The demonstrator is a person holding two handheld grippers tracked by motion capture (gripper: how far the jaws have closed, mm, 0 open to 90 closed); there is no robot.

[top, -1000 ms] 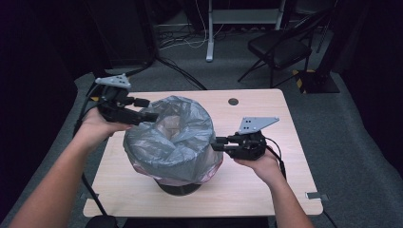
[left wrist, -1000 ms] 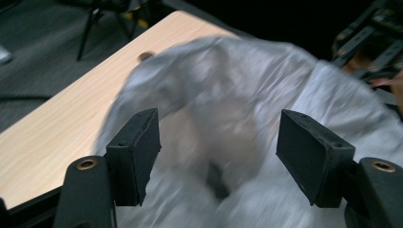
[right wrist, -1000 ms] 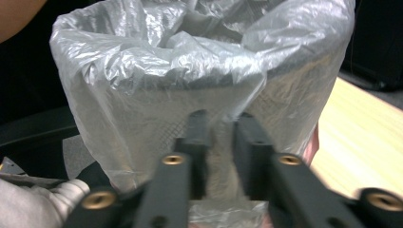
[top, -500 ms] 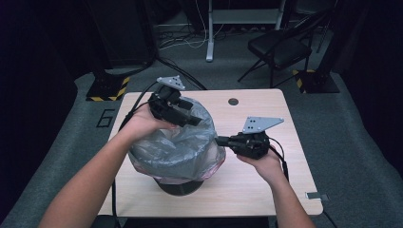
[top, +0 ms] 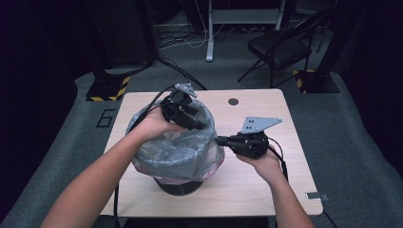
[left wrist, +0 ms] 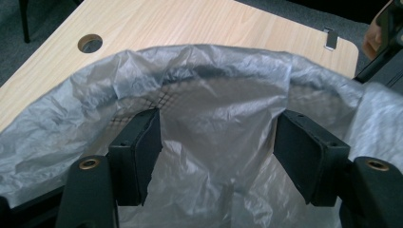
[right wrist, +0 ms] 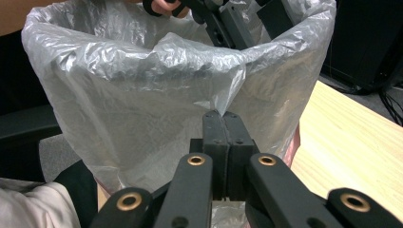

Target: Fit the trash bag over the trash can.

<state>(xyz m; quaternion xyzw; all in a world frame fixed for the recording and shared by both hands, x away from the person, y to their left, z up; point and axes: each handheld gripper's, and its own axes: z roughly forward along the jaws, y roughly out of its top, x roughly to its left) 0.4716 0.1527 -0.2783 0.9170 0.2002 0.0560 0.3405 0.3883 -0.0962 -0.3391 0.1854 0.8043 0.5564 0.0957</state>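
The greatest risk was judged to lie in the thin film: were the right gripper (top: 219, 140) pulled outward too hard, the grey plastic bag (top: 178, 154) could be torn at the pinch, or dragged off the rim it was being fitted over. A second risk was seen at the far side, where the left gripper (top: 202, 124) was held inside the bag's mouth with its jaws well apart and nothing clamped between them; if it were pressed down there, the liner could be pushed into the bin rather than spread over the edge. The light bin (top: 177, 185) might also be tipped by an uneven pull from one side.

The right gripper's jaws were seen fully closed, with a fold of the film pinched between the pads (right wrist: 222, 142). The left gripper's jaws had just been narrowed slightly, with loose film behind them but not gripped.

The bag was translucent, grey and heavily crinkled, draped over a dark mesh bin whose lattice (left wrist: 161, 97) showed through the film. It stood on the table (top: 266, 109) nearer the left edge than the right, close to the near edge, with a pink tinge at its lower hem (top: 209, 172).
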